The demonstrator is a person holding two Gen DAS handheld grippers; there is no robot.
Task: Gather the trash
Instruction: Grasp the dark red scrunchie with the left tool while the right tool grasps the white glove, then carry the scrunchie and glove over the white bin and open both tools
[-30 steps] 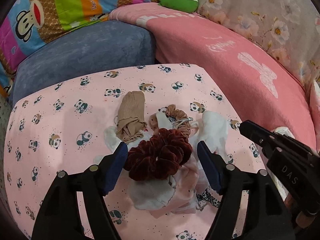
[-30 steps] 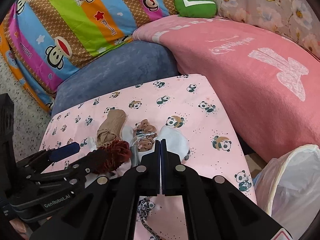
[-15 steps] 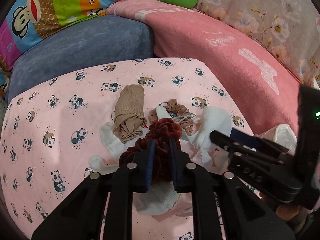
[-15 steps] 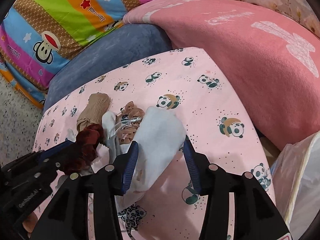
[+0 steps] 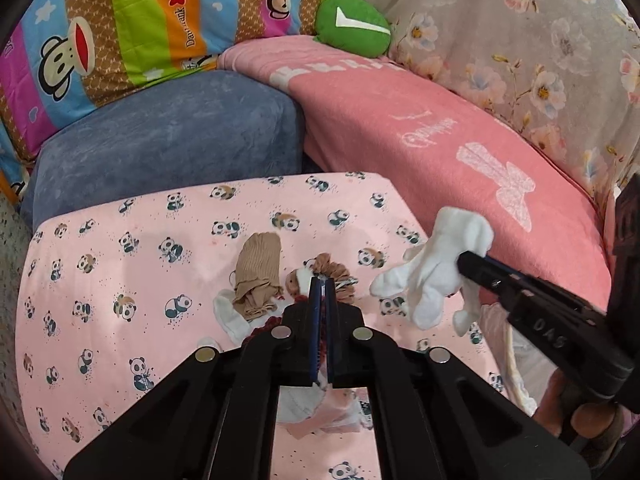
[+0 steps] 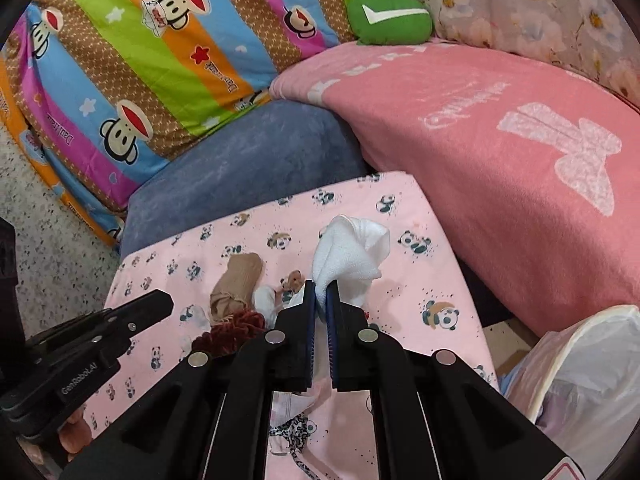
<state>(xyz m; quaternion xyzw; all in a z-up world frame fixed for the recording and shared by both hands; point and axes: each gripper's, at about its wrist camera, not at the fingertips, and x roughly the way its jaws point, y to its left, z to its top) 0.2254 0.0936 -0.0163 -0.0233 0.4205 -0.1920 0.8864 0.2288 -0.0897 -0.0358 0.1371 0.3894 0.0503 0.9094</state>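
Looking along the left gripper [image 5: 319, 286], closed jaws pinch the red scrunchie [image 5: 267, 325] at lower centre. The right wrist view alone shows the right gripper [image 6: 320, 294] clamping the white cloth [image 6: 350, 254], bin bag [image 6: 584, 380] lower right.

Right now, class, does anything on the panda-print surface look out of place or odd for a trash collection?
Yes. The pile is soft goods, not obvious rubbish: a tan stocking, a maroon scrunchie and a white cloth pinched in the right gripper.

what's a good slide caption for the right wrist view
Right gripper shut on a white cloth, lifted above the panda-print sheet, white-lined bin at lower right.
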